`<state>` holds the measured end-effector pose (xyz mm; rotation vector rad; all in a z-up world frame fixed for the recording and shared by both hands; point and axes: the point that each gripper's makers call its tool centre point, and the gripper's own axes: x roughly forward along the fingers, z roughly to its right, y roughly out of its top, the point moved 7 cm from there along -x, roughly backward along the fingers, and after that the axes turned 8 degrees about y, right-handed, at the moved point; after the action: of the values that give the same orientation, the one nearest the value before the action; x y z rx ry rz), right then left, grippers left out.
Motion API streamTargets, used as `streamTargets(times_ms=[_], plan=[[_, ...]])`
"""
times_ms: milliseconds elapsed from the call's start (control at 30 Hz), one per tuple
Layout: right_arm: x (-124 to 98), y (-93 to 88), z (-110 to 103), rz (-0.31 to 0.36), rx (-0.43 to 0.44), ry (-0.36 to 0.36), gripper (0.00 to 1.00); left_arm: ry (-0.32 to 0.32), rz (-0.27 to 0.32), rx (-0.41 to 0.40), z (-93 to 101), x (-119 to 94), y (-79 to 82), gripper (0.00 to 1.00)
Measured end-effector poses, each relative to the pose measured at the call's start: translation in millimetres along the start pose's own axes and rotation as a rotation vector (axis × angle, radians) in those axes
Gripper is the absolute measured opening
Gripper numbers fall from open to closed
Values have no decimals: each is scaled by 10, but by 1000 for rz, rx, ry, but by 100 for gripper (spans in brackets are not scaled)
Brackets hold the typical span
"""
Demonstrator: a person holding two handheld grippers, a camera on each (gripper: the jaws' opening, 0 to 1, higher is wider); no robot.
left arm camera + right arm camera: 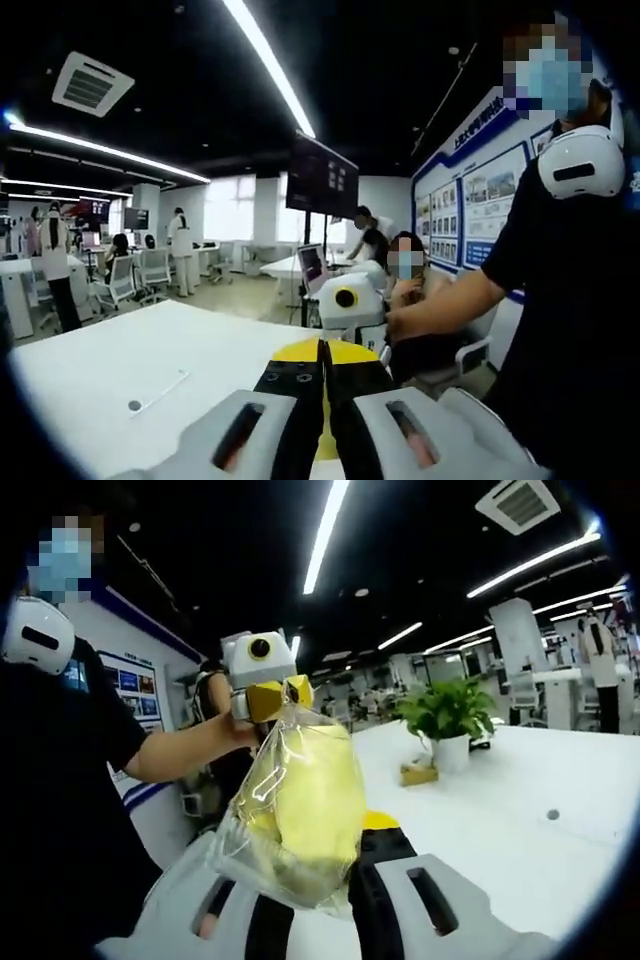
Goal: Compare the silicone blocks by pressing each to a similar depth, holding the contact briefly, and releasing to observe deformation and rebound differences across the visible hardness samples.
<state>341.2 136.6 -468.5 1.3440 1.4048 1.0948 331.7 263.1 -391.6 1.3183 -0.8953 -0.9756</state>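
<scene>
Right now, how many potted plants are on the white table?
1. A green potted plant in a white pot stands far out on the white table in the right gripper view. Others may be hidden behind the yellow bag.

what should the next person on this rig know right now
Left gripper: jaws closed together, seemingly pinching the top of the clear bag of yellow blocks, held up above the white table.
Right gripper: its jaws sit either side of the bag's lower end; whether they grip it is unclear.
Done: bag lifted; no block out or pressed yet.
Left: take the blocks out, press each to similar depth, hold, release, compare rebound.
</scene>
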Motion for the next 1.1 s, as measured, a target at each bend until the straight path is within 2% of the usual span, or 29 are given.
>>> streamTargets(times_ms=[133, 667, 900, 1100], plan=[[15, -10, 0, -21, 28, 3, 10, 6, -9, -3, -13, -15, -22, 0], [-33, -51, 38, -90, -10, -5, 7, 8, -40, -4, -5, -17, -109, 0], [-62, -41, 56, -66, 3, -12, 7, 27, -53, 32, -22, 35, -70, 0], [-70, -8, 49, -50, 14, -6, 9, 36, -38, 31, -23, 39, -34, 0]])
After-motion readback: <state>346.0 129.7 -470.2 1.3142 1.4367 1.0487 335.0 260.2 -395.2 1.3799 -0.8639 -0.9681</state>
